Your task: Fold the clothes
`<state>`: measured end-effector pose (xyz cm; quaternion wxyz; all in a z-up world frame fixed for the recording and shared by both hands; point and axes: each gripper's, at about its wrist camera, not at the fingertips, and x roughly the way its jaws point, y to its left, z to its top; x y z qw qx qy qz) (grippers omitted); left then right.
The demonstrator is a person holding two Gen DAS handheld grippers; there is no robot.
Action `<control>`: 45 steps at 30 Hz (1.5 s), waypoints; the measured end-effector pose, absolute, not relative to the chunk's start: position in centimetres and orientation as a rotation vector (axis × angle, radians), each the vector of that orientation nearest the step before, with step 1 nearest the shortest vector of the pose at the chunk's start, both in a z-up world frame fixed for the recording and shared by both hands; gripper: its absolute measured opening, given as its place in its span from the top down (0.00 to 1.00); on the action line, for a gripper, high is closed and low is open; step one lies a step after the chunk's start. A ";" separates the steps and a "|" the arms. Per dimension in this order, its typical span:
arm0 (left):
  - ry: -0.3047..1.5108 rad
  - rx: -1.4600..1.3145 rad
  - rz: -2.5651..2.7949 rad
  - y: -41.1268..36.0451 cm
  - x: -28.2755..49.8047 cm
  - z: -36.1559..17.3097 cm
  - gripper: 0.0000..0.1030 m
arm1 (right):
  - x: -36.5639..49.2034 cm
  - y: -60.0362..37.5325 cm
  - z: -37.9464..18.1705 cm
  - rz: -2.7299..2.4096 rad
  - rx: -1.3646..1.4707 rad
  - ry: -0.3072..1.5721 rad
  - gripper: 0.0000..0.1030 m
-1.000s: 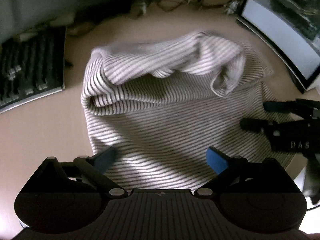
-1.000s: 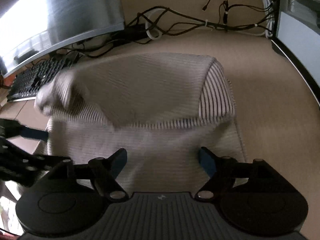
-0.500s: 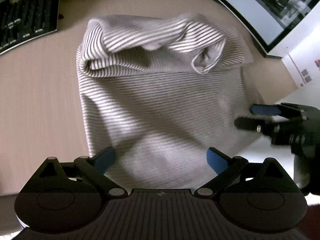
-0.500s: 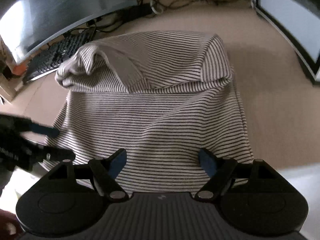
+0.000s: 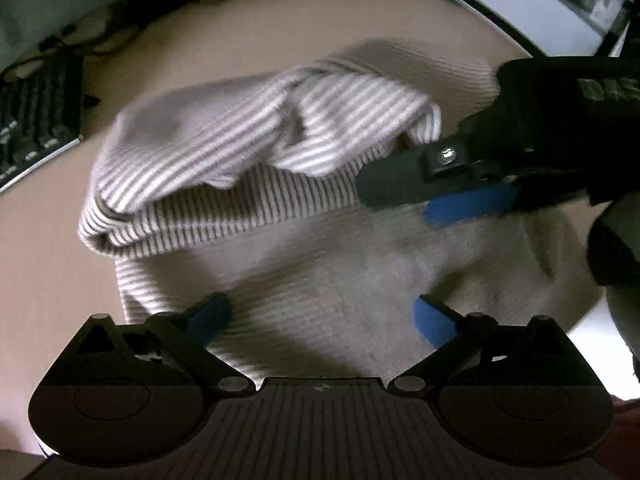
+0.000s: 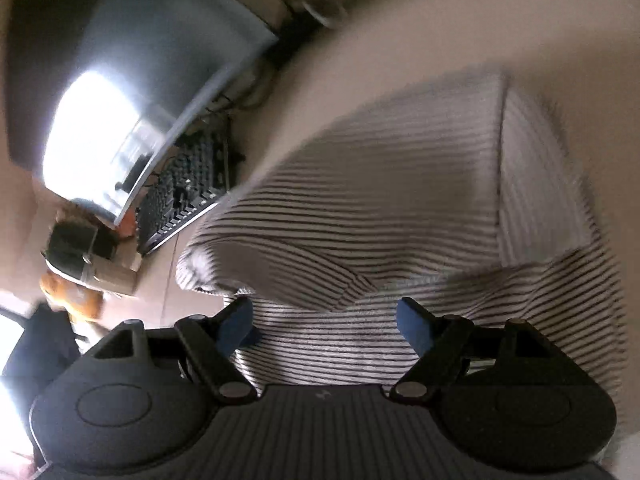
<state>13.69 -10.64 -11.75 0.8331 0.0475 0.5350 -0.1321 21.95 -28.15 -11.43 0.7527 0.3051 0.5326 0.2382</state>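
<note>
A grey-and-white striped garment lies on the beige table, its far part folded back over itself in a thick roll. My left gripper hovers open over the garment's near part, nothing between its blue pads. My right gripper reaches in from the right, low over the roll's right end. In the right wrist view, which is tilted, the right gripper is open just above the folded layer of the striped garment. Whether its pads touch the cloth I cannot tell.
A black keyboard sits at the far left of the table, and a monitor stands at the far right. The right wrist view shows a curved monitor, the keyboard, cables behind and a box at the left.
My right gripper has swung in from the garment's right edge to over the folded roll, tilting as it went. The left gripper has stayed open near the near edge.
</note>
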 end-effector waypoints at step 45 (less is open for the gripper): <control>1.132 0.182 -0.187 -10.1 14.4 -11.7 0.00 | 16.8 -32.6 -9.2 0.342 0.465 0.990 0.29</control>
